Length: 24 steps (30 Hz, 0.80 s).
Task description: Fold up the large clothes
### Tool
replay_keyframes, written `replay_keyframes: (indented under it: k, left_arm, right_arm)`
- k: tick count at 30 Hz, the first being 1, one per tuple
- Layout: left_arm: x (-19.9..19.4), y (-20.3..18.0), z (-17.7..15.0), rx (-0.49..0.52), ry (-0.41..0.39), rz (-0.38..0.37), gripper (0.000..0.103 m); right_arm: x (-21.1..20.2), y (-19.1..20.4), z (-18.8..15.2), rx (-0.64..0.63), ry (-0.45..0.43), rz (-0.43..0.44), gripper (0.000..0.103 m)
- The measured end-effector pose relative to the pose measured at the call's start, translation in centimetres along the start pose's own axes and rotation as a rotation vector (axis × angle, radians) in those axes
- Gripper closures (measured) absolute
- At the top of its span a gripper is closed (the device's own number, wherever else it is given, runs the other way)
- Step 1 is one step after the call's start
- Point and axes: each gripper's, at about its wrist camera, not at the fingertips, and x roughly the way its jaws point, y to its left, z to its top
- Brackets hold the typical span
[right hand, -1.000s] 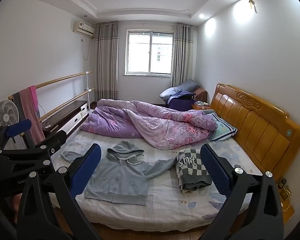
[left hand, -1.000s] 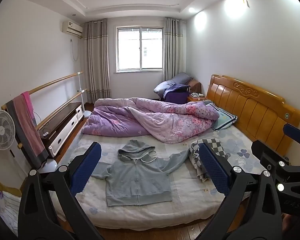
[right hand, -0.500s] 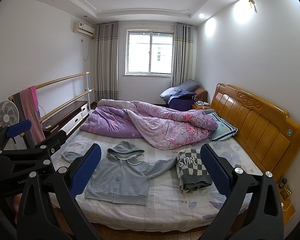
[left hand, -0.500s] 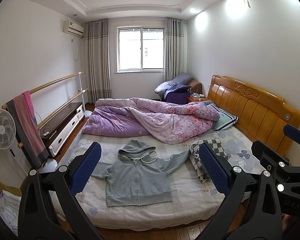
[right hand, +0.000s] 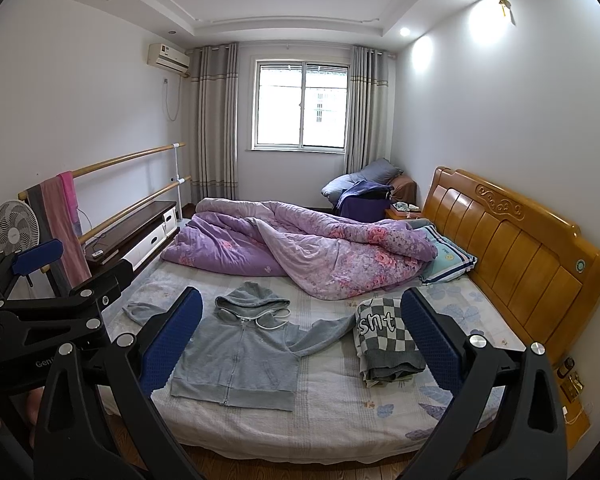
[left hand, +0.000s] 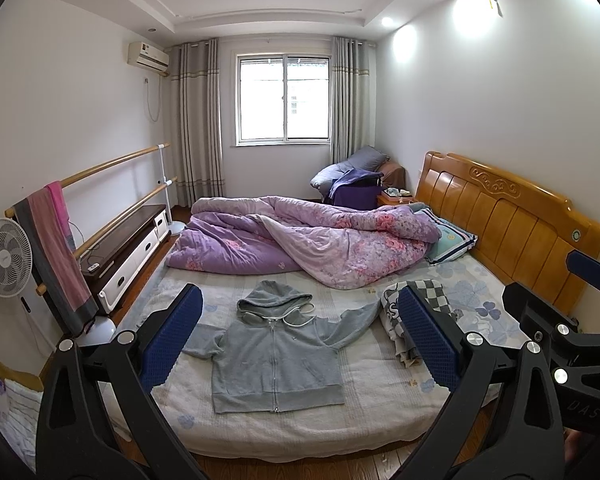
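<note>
The grey hoodie lies flat, zip up, on the near half of the bed, hood toward 12 o'clock, one sleeve spread toward 9 o'clock and the other reaching toward 2 o'clock. That second sleeve's cuff ends just beside, perhaps touching, the folded checked garment. The left gripper and the right gripper both hang above the foot of the bed with jaws spread wide and nothing between them; neither touches cloth.

No fold has begun, so the risks lie in the first pinch. If the right gripper closes on the sleeve near its cuff, it may catch the checked garment too and drag that finished pile open. The sheet under the hoodie looks soft and slightly rumpled, so a low pinch at the hem or shoulder could take bedding along with the fabric. The purple quilt is heaped at 12 o'clock, close behind the hood, leaving little room to sweep that way. The drawstrings lie loose on the chest and could bunch inside a fold.
</note>
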Motion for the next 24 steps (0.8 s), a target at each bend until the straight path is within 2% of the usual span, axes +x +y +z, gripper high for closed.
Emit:
replay_keyframes:
  k: [24]
  left_arm:
    - [0.24, -0.04, -0.04, 0.001, 0.004, -0.001, 0.005]
  right_arm:
    - [0.51, -0.22, 0.10, 0.002, 0.008, -0.001, 0.007]
